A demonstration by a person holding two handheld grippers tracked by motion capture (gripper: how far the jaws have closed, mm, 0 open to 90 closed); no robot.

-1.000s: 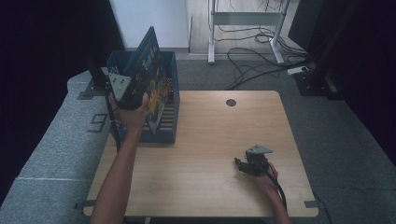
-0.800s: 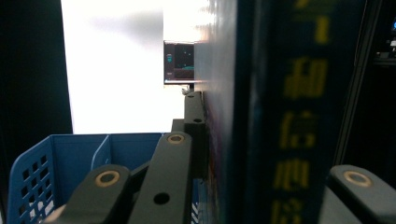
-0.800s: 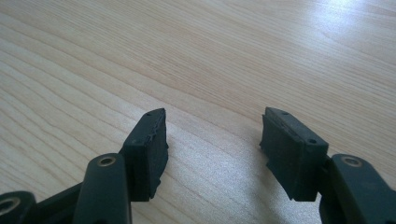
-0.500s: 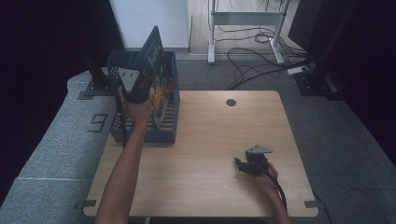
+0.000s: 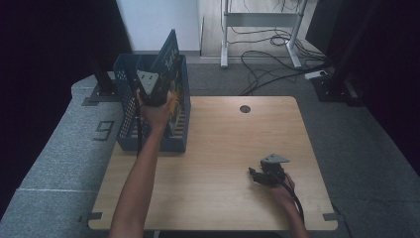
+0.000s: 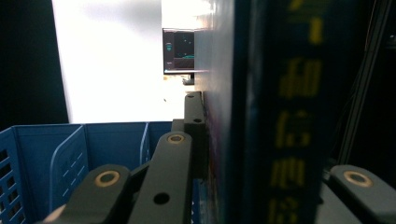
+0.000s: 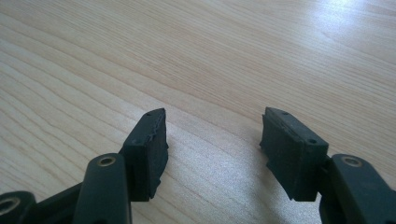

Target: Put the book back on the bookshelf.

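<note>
Fingers of the left gripper (image 5: 157, 84) clamp a dark book (image 5: 167, 52), now lowered deeper into the blue crate (image 5: 124, 119) at the tabletop's (image 5: 223, 148) left edge; the right gripper (image 5: 255, 177) rests wide apart.

The left forearm (image 5: 138, 183) extends forward from the bottom edge of the high view, its hand (image 5: 154, 113) raised and wrapped around the left gripper (image 5: 151, 82), whose grey three-cornered plate faces the camera; in the left gripper view its black jaws stand pressed against the two sides of a dark blue book (image 6: 275, 112) with yellow lettering on the spine. The right hand (image 5: 282, 191) rests low at the near right, holding the right gripper (image 5: 257, 174) level and pointed to the person's left, with its cable (image 5: 297, 203) trailing back along the wrist. In the right gripper view the two padded jaws stand well apart with nothing between them.
</note>
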